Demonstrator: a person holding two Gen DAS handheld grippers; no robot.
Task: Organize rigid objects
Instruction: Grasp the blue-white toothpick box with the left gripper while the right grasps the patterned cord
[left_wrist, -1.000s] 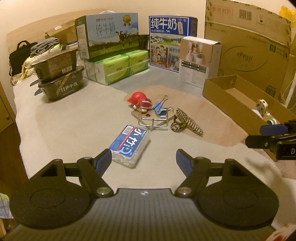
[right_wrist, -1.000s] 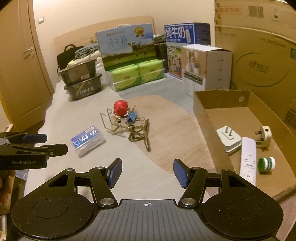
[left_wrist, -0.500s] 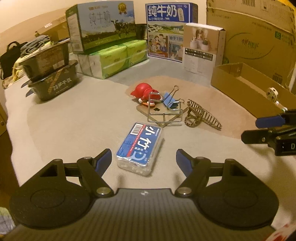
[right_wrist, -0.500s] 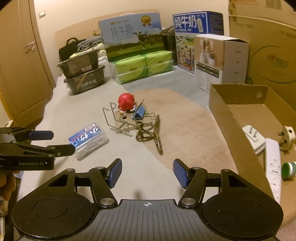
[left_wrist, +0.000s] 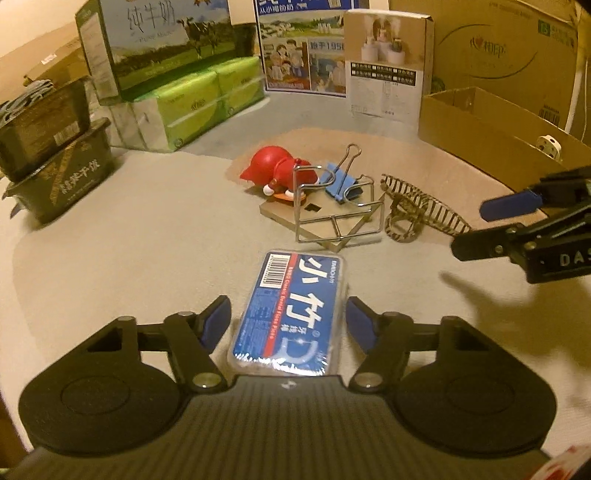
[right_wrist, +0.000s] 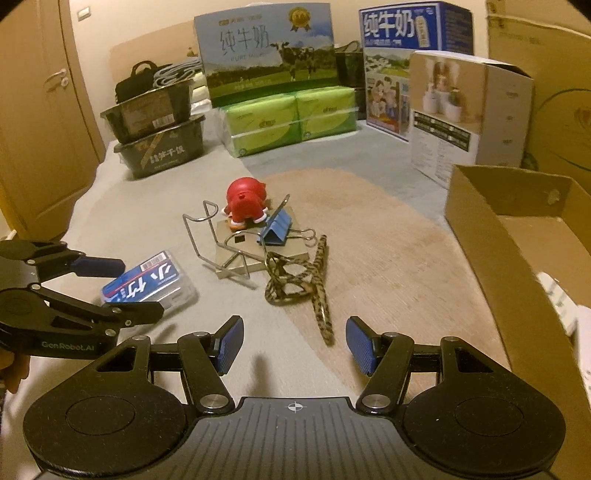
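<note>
A clear plastic box with a blue label (left_wrist: 291, 314) lies on the beige mat. My left gripper (left_wrist: 288, 321) is open, its two fingers on either side of the box, apart from it. The box also shows in the right wrist view (right_wrist: 147, 284), with the left gripper (right_wrist: 114, 288) around it. My right gripper (right_wrist: 293, 345) is open and empty, just short of a leopard-print hair claw (right_wrist: 306, 284). A red figurine (left_wrist: 273, 170), a blue binder clip (left_wrist: 341, 182) and a wire stand (left_wrist: 336, 214) sit on a small board beyond.
An open cardboard box (right_wrist: 524, 266) at the right holds white plugs. Milk cartons (right_wrist: 266, 48), green tissue packs (right_wrist: 291, 118), a white box (right_wrist: 469, 114) and black tubs (right_wrist: 162, 147) line the back. A door (right_wrist: 40, 110) stands at the left.
My left gripper has moved forward and down until its open fingers straddle the blue-labelled box. My right gripper has moved left and forward, closer to the hair claw.
</note>
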